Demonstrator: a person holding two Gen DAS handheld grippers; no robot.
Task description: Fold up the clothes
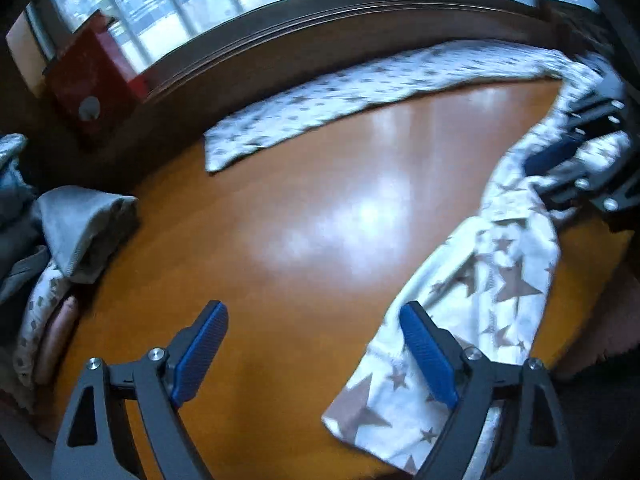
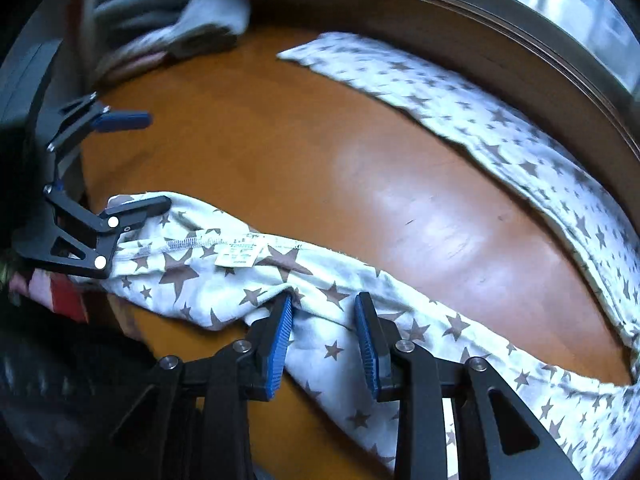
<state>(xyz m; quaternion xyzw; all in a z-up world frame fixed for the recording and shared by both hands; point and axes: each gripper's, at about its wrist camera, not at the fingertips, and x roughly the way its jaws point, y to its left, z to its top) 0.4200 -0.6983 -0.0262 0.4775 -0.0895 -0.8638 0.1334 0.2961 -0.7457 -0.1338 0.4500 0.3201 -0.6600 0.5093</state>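
Observation:
A white garment with brown stars lies in a long U on the orange table. One leg runs along the far edge and the other down the right side. My left gripper is open just above the table, its right finger over the garment's near end. In the right wrist view my right gripper is open over the bunched near strip of the garment, whose care label faces up. Cloth lies between its pads. The left gripper stands open at the strip's left end.
A pile of grey and patterned folded clothes sits at the table's left, seen also as the pile at the top left. A red box stands by the dark window frame behind the table.

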